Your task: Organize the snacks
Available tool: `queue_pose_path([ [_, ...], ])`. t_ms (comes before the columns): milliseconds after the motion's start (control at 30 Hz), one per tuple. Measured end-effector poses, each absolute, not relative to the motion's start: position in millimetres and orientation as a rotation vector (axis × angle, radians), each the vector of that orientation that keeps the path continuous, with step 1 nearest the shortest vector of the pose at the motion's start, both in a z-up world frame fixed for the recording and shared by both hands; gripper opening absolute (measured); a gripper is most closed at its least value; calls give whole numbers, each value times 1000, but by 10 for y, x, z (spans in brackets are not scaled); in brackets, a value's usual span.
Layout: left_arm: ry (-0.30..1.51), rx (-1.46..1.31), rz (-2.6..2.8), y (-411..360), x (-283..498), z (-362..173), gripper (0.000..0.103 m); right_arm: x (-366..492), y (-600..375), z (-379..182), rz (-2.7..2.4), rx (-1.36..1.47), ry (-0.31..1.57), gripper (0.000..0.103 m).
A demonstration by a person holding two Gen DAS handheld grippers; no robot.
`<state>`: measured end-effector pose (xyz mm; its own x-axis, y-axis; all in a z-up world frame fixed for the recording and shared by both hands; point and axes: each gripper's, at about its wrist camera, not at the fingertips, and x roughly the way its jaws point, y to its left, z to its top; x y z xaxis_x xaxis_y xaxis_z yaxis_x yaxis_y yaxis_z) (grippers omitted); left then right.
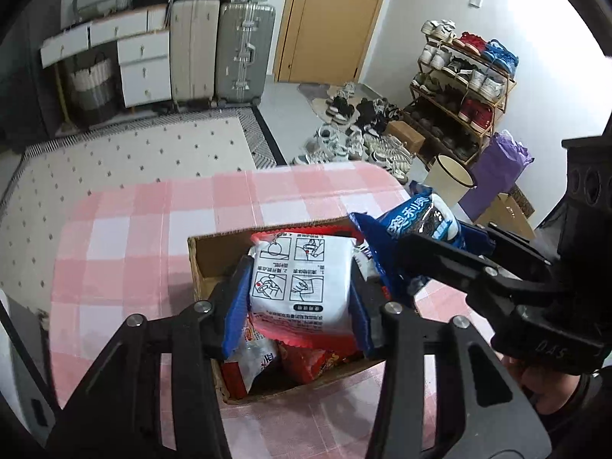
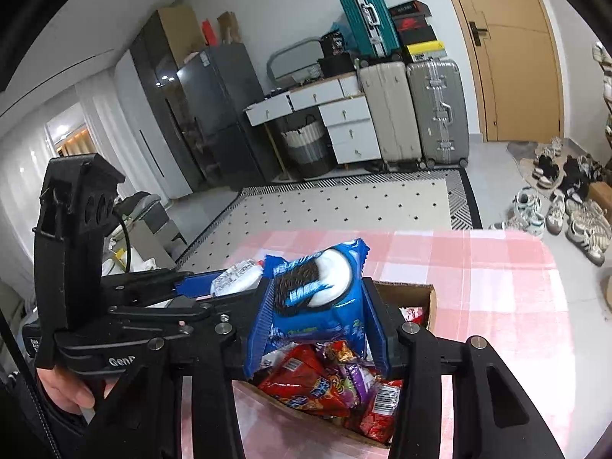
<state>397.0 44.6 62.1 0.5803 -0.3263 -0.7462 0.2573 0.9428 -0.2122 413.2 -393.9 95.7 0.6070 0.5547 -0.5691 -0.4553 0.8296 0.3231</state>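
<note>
A cardboard box [image 1: 206,256] of snack packets stands on the pink checked tablecloth [image 1: 126,237]. My left gripper [image 1: 296,298] is shut on a white packet with red edges [image 1: 302,279], held over the box. My right gripper [image 2: 315,321] is shut on a blue cookie packet [image 2: 317,294], held over the box's right side; that packet also shows in the left wrist view [image 1: 417,225]. The white packet shows in the right wrist view [image 2: 235,277]. Red and purple packets [image 2: 325,386] lie in the box [image 2: 428,294].
The table's far edge drops to a spotted rug [image 1: 134,153]. Suitcases [image 1: 222,49], white drawers [image 1: 141,65] and a wooden door [image 1: 329,19] stand behind. A shoe rack [image 1: 463,88], loose shoes [image 1: 355,134], a white bucket [image 1: 451,179] and a purple bag [image 1: 497,168] are at right.
</note>
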Motion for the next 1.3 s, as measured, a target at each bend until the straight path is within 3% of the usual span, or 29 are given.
queue_pose_path([
  [100, 937, -97, -334, 501, 4081, 444, 73, 4228, -3964, 866, 583, 170, 722, 59],
  [200, 963, -97, -323, 550, 4120, 324, 74, 4220, -3989, 819, 579, 171, 721, 71],
  [400, 938, -102, -305, 605, 4049, 340, 79, 4089, -4072, 937, 586, 176, 675, 73],
  [500, 922, -95, -292, 610, 3974, 404, 79, 3991, -4106, 1018, 578, 170, 650, 82],
  [867, 746, -16, -175, 630, 3495, 878, 82, 3718, -4100, 1234, 583, 141, 615, 82],
  [1067, 696, -31, -163, 675, 3194, 1081, 85, 3509, -4129, 1360, 597, 130, 574, 90],
  [1300, 660, -22, -139, 687, 2757, 1204, 87, 3195, -4169, 1442, 594, 114, 541, 92],
])
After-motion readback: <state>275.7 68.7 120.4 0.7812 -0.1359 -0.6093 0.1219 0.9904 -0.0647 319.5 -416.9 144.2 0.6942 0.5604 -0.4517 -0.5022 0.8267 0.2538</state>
